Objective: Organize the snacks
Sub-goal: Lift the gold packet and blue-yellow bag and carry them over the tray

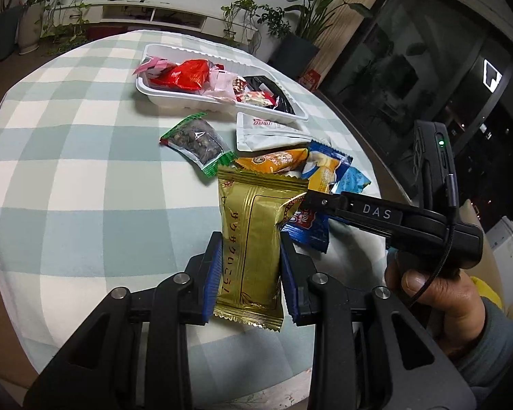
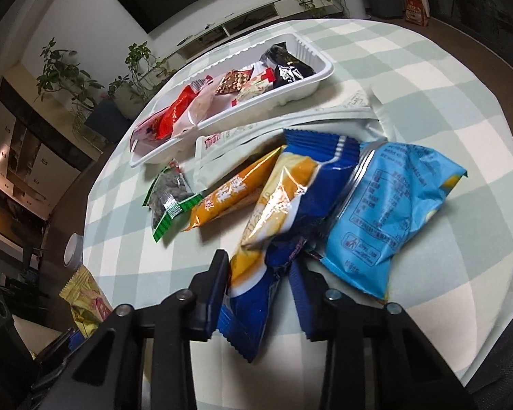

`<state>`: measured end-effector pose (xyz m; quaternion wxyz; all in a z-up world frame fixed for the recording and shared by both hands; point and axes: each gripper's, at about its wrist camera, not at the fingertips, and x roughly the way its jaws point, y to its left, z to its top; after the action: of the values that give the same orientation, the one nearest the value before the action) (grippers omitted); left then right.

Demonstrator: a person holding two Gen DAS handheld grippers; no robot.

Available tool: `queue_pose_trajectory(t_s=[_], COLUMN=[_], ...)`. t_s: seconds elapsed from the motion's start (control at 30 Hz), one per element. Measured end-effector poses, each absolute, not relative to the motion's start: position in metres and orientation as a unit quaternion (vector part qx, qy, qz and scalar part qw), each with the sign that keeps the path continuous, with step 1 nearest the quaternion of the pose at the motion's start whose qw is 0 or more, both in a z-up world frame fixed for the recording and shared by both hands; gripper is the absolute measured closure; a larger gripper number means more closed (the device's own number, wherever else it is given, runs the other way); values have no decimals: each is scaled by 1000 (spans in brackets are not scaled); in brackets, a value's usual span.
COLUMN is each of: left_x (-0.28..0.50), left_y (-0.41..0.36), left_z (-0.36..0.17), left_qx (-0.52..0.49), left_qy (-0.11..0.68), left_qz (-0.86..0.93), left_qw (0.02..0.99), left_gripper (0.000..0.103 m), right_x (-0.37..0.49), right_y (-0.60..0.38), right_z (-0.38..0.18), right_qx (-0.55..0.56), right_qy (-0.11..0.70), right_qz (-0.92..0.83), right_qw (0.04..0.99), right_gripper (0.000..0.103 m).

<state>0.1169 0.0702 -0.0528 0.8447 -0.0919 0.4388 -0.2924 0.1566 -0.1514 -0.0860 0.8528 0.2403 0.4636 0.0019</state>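
- Left wrist view: the left gripper [image 1: 249,273] is clamped on a gold packet [image 1: 253,239], its blue pads pressing both long edges; the packet stands upright between the fingers, above the checked tablecloth [image 1: 68,171].
- At 12 o'clock from the gold packet sits the white tray [image 1: 147,89], filled with red, pink and black wrappers.
- A green-edged clear pouch [image 1: 196,143] lies at 11 o'clock, apart from the tray; a white pouch [image 1: 266,133] lies just beside the tray's near rim.
- The right gripper [image 1: 311,201] reaches in from 3 o'clock, its tip over the pile of blue and orange packets.
- Right wrist view: the right gripper [image 2: 260,294] has a blue-and-yellow packet [image 2: 284,212] between its fingers; whether the pads actually grip it I cannot tell.
- A light-blue packet [image 2: 390,212] lies at 2 o'clock, touching it; an orange packet [image 2: 232,194] at 11 o'clock.
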Motion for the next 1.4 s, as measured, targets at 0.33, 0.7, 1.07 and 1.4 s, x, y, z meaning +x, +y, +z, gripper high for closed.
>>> queue_pose_trajectory(t_s=[0.33,0.7,1.07,1.4], left_x=[120,125,146,180], left_y=[71,86,106,99], left_z=[-54,-49,-16,20], left_qx=[-97,-145,-137,-121], left_qy=[441,437,423,406], left_qz=[-285,-293,-269,-273], left_qw=[845,838,854,864], left_gripper=[74,74,74,74], right_x=[133,92,94,117], right_y=[-144,-175,-271,-318], right_z=[-81,-40,-11,27], right_qx=[251,260,282,262], right_qy=[462,422,376,333], right_qz=[46,92,43,27], right_qw=[850,864,882,905], right_gripper=[70,70,70,70])
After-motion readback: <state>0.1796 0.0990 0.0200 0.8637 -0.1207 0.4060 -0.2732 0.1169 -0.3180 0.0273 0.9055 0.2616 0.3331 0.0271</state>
